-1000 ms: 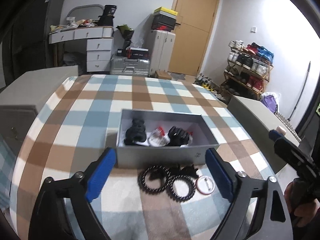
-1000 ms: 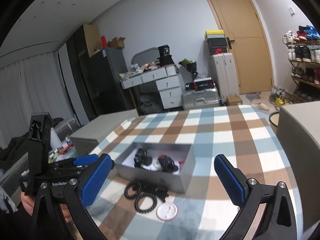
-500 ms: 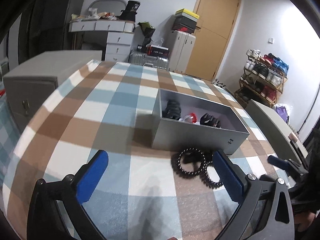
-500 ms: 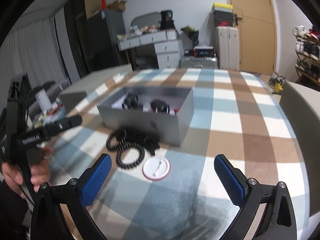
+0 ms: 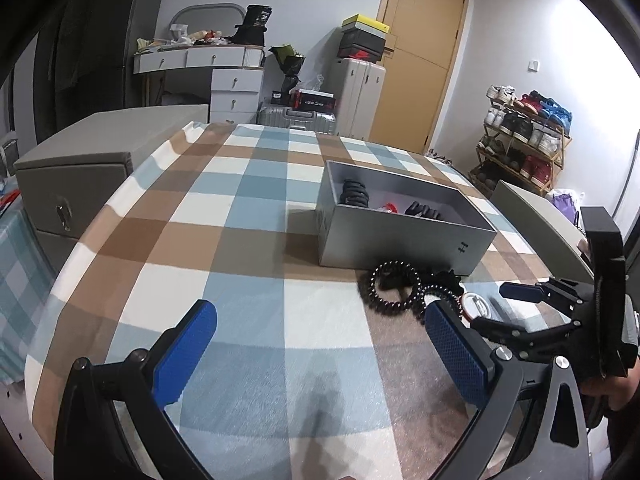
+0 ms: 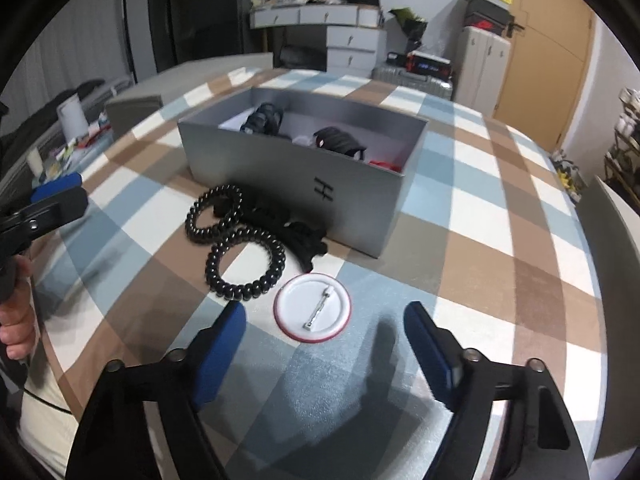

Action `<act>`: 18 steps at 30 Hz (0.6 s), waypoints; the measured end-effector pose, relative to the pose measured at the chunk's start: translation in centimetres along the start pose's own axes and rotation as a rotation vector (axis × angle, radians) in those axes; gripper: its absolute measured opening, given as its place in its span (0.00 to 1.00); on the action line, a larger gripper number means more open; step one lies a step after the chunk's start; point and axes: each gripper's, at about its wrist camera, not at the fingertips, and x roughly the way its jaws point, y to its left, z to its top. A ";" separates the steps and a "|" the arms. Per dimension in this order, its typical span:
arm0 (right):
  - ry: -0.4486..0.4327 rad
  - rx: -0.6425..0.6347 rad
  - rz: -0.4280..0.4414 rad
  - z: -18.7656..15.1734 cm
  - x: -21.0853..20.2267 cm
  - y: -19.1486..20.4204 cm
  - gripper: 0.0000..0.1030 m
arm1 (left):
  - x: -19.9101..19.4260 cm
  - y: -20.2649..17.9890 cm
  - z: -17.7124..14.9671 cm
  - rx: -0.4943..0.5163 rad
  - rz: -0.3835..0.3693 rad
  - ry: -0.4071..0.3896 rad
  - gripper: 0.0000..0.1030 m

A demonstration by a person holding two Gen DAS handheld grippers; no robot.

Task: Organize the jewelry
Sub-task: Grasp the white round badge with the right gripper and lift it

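Right gripper (image 6: 320, 344), jaws wide and empty, hangs just before the badge (image 6: 313, 307); left gripper (image 5: 320, 356), equally wide, hides part of it. 2 coil hair ties (image 6: 236, 240) touch, possibly overlapping, near the grey box (image 6: 304, 184); bare checked cloth (image 5: 240, 208) lies left.

Ahead of your right hand-held gripper (image 6: 322, 346), the grey box (image 6: 298, 184) carries a dark mark like a slanted "H" (image 6: 323, 190) on its near wall. The left view shows the same mark (image 5: 462, 247) at that wall's right end. Print on the far boxes is too small to read.
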 end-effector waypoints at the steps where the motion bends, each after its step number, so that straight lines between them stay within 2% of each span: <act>1: 0.007 -0.009 -0.011 0.1 0.2 0.1 0.68 | 0.0 0.2 -0.1 -0.010 0.002 -0.001 0.99; 5: 0.036 0.006 -0.021 0.5 0.7 0.1 0.61 | -0.2 0.8 0.0 -0.016 -0.007 0.001 0.99; 7: 0.038 0.019 -0.003 0.6 0.7 0.2 0.50 | -0.4 1.0 0.1 -0.018 -0.004 -0.007 0.99; 10: 0.033 0.021 0.015 0.6 0.7 0.5 0.40 | -0.8 1.4 0.2 -0.028 -0.011 -0.014 0.99; 18: 0.024 0.020 0.017 0.4 0.5 0.7 0.40 | -0.7 1.2 0.1 -0.023 -0.031 -0.004 0.99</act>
